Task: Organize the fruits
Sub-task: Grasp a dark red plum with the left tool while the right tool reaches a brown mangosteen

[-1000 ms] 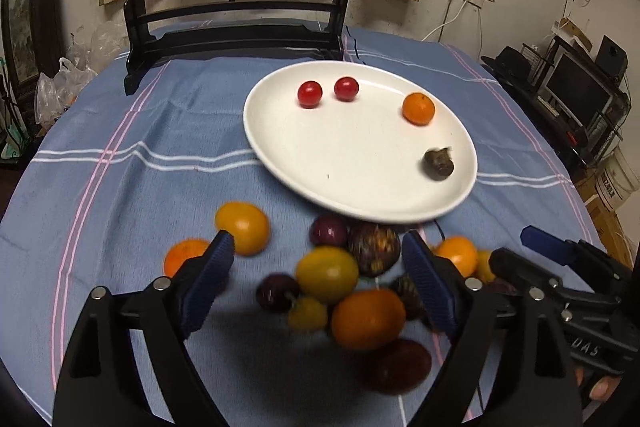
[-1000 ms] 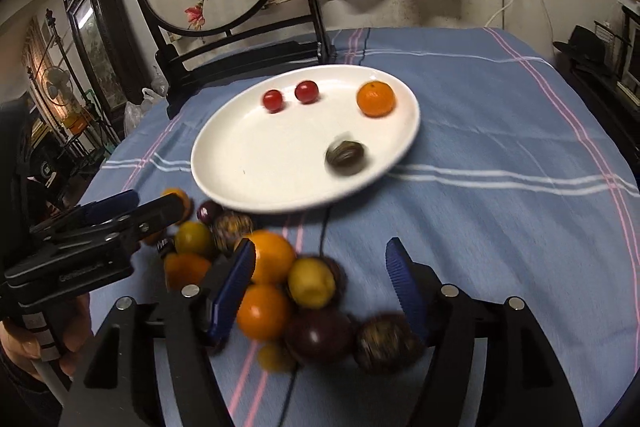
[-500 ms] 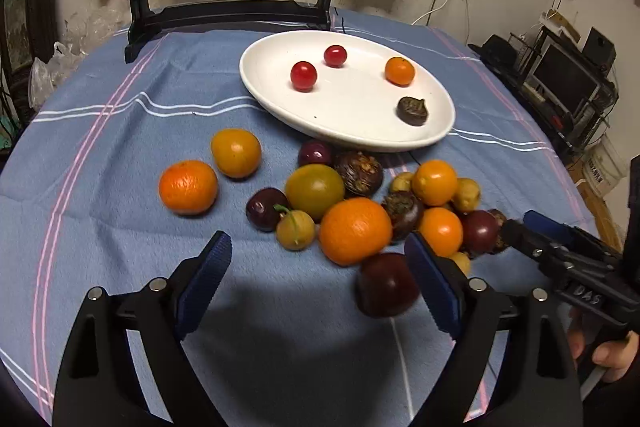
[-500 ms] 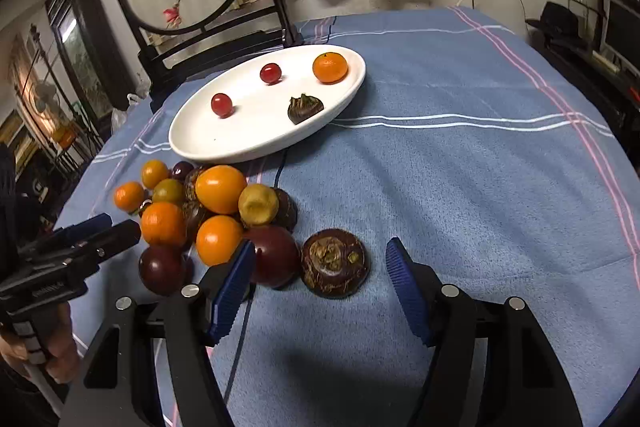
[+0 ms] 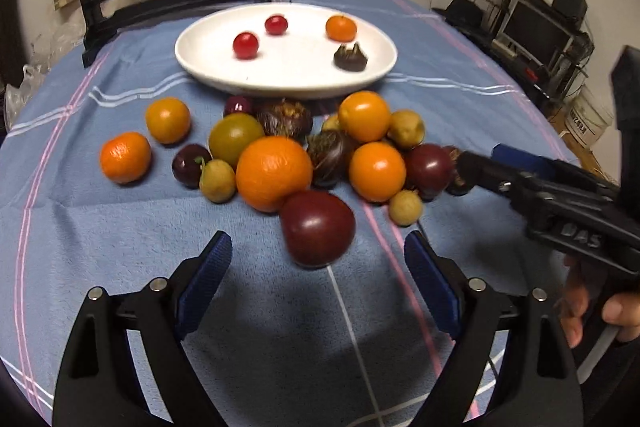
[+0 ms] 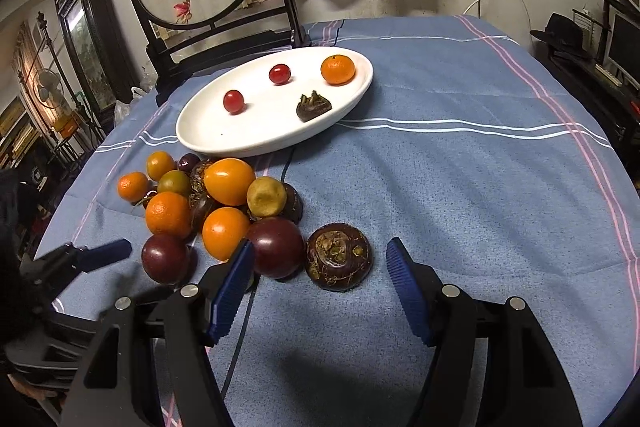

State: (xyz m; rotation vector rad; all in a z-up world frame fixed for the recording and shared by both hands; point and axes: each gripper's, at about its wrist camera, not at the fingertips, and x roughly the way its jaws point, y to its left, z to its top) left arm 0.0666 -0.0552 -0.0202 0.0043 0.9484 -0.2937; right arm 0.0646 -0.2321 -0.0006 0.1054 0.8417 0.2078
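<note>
Both pairs of jaws stand apart with nothing gripped, and those of our left gripper are closing a little.

From the left wrist, we have drawn back from the white plate: a second ago the fruit pile sat blurred between the pads, and now it lies sharp and wholly ahead of them. A dark red plum, on the pile's near edge and farthest from the plate, sits just beyond the fingertips, in line with the gap but not yet inside it. Our right gripper reaches in at the pile's right edge. On the plate lie two cherry tomatoes, a small mandarin and a dark water chestnut.

From the right wrist, our right gripper has likewise pulled back from the plate. A brown mangosteen now rests alone on the blue cloth, just off the pile, between the spread pads without touching them.

We judge that each hand has now singled out one fruit for its next pick; most of the sorting remains.
</note>
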